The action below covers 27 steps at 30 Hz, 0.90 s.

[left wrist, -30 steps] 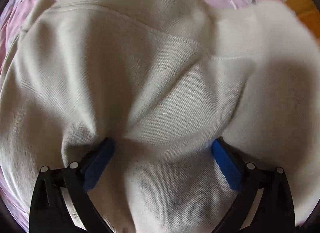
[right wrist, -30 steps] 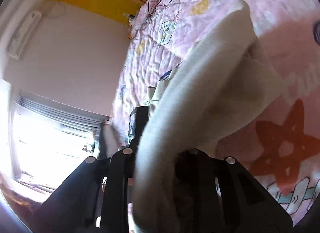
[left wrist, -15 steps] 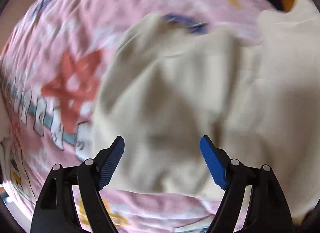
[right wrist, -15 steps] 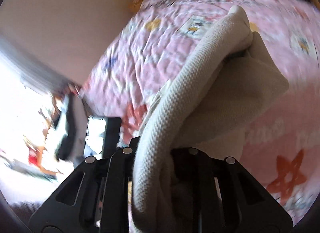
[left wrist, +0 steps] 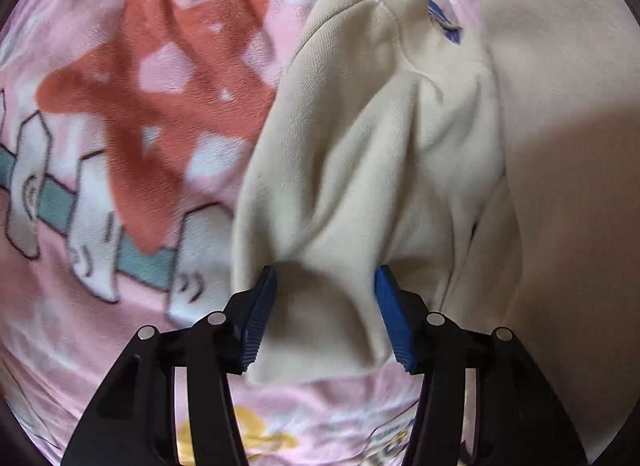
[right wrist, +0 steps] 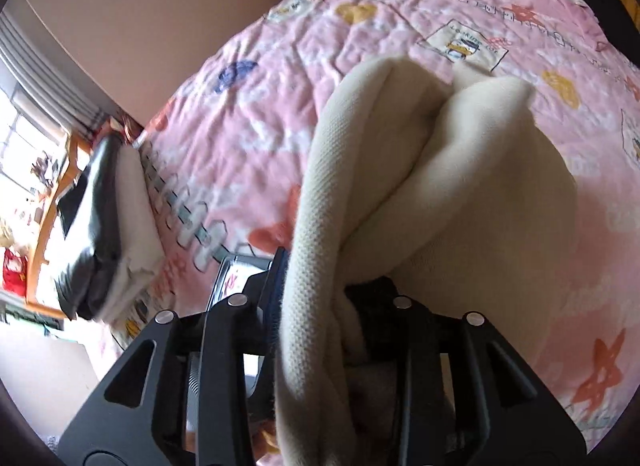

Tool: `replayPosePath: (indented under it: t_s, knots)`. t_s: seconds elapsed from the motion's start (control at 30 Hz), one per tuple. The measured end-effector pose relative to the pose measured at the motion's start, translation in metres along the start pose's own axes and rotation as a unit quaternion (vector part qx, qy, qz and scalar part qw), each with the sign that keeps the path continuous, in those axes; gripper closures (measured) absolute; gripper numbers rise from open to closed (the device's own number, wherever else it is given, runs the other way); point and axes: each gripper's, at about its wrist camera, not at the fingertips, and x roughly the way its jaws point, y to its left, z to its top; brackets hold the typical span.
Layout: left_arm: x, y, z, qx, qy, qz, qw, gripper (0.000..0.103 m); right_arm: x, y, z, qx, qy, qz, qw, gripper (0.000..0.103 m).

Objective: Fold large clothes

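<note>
Garment (left wrist: 360, 137): cream, bunched on my pink blanket (left wrist: 120, 306).
Left gripper (left wrist: 326, 314): was spread wide, now closing around a fold.
Right gripper (right wrist: 316, 286): opening, cloth between; handover likely.

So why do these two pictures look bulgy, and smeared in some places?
Both are fisheye views, so edges curve inside a dark round border. Left wrist view: the pink blanket and its red star are motion-smeared, and shadow darkens the cream garment at right. Right wrist view: the window is blown out white, and the dark bundle beside it is blurred.
</note>
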Motion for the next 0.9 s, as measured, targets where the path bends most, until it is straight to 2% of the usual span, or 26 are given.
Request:
replayPosePath:
  t_s: [0.03, 0.17, 0.3, 0.43, 0.47, 0.5, 0.57, 0.67, 0.8, 0.9]
  knots:
    - [-0.004, 0.005, -0.001, 0.003, -0.002, -0.003, 1.0, 0.052, -0.001, 0.002, 0.0, 0.001, -0.01, -0.017, 1.0, 0.083]
    - [-0.021, 0.018, -0.016, -0.028, -0.025, -0.038, 0.9986, 0.032, -0.021, -0.025, -0.003, 0.035, -0.052, -0.044, 0.997, 0.085]
    - [-0.04, 0.006, -0.028, -0.026, -0.054, -0.045, 0.9972, 0.032, -0.05, -0.052, -0.006, 0.025, -0.074, -0.107, 0.991, 0.085]
    - [-0.048, -0.012, -0.02, -0.041, -0.094, -0.037, 0.994, 0.032, -0.059, -0.072, -0.011, -0.003, -0.049, -0.191, 0.98, 0.085]
    - [-0.054, -0.015, -0.02, -0.048, -0.106, -0.028, 0.9928, 0.032, -0.052, -0.076, -0.013, -0.008, -0.036, -0.2, 0.979, 0.085]
    - [-0.058, -0.016, -0.01, -0.056, -0.114, -0.017, 0.9917, 0.032, -0.045, -0.077, -0.016, -0.009, -0.031, -0.196, 0.98, 0.085]
    - [-0.067, -0.006, -0.012, -0.074, -0.127, -0.01, 0.9891, 0.032, -0.027, -0.073, -0.02, -0.016, -0.02, -0.189, 0.982, 0.085]
    - [-0.08, 0.013, -0.016, -0.096, -0.133, -0.002, 0.9864, 0.03, 0.013, -0.044, -0.028, -0.044, -0.014, -0.204, 0.978, 0.085]
    - [-0.091, 0.039, -0.019, -0.117, -0.14, 0.019, 0.9831, 0.03, 0.068, -0.016, -0.04, -0.064, 0.025, -0.229, 0.971, 0.082]
    - [-0.107, 0.056, -0.018, -0.127, -0.15, 0.036, 0.9798, 0.03, 0.101, 0.007, -0.053, -0.087, 0.035, -0.249, 0.964, 0.069]
